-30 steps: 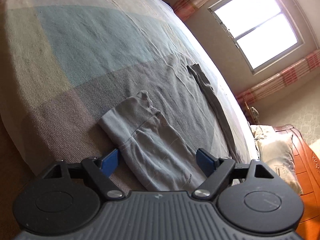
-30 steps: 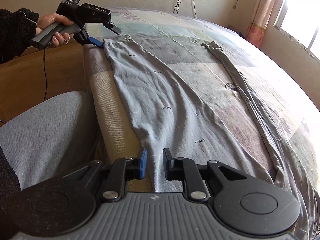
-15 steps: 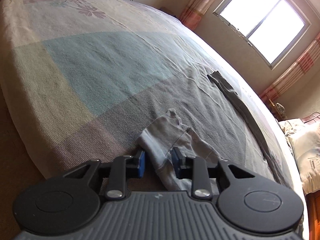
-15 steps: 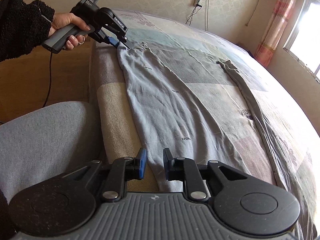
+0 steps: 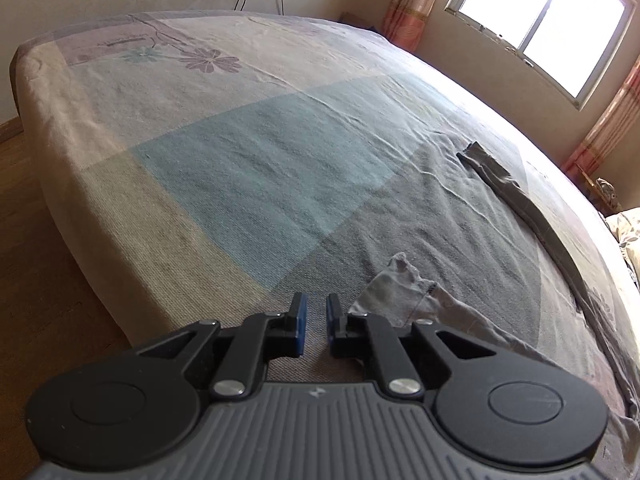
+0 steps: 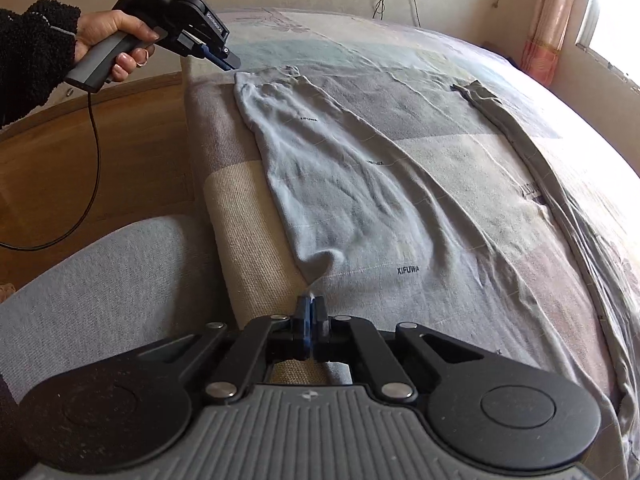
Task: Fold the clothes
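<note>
A light grey garment printed with "XIFUWA" lies lengthwise on the patchwork bedspread, along the bed's near edge. My right gripper is shut on its near edge, and the cloth puckers up toward the pads. At the far end, my left gripper hovers just over the garment's cuff. In the left wrist view the left gripper has only a narrow gap between its pads, with nothing in it; the cuff lies just right of the right finger. A darker, narrow part of the garment stretches across the bed.
A person's hand in a black fleece sleeve holds the left gripper, with a cable hanging below. A grey-trousered leg presses against the bed's side. Wooden floor lies left, a window and curtains behind, a pillow at far right.
The left gripper narrowed from wide open, straddled the cuff, then slid left off it with nothing held. The right gripper closed onto the garment's near edge.
</note>
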`<control>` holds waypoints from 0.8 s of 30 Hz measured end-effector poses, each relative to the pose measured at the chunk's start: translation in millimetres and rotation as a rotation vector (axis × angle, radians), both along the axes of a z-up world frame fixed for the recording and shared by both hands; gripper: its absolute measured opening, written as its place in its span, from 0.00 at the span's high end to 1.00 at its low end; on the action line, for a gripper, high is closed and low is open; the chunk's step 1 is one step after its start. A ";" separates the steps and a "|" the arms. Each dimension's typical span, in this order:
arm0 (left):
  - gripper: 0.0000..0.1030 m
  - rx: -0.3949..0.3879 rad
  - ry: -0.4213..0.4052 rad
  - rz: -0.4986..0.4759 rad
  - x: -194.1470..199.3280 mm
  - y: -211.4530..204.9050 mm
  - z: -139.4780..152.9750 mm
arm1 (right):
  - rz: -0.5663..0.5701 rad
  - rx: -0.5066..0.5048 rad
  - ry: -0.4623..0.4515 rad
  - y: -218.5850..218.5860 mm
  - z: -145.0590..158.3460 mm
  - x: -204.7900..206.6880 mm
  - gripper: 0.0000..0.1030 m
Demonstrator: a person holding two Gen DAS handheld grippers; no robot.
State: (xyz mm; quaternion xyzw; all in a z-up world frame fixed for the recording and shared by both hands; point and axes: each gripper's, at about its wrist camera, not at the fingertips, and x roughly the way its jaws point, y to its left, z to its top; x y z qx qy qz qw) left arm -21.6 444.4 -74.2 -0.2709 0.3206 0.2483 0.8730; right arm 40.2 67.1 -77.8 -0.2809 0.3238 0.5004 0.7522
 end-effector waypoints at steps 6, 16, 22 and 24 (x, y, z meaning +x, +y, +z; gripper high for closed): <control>0.78 0.042 -0.025 -0.170 12.5 -39.5 14.7 | -0.050 0.064 -0.002 -9.1 22.1 0.9 0.80; 0.40 -0.232 -0.109 -0.185 8.2 -72.2 -7.3 | -0.142 0.119 -0.052 -21.8 38.4 -2.4 0.66; 0.36 -0.318 -0.172 -0.147 6.6 -66.4 -20.5 | -0.293 0.195 0.034 -55.0 36.3 -0.1 0.42; 0.36 -0.331 -0.196 -0.126 6.2 -59.6 -24.8 | -0.333 0.216 0.054 -62.3 36.2 0.8 0.37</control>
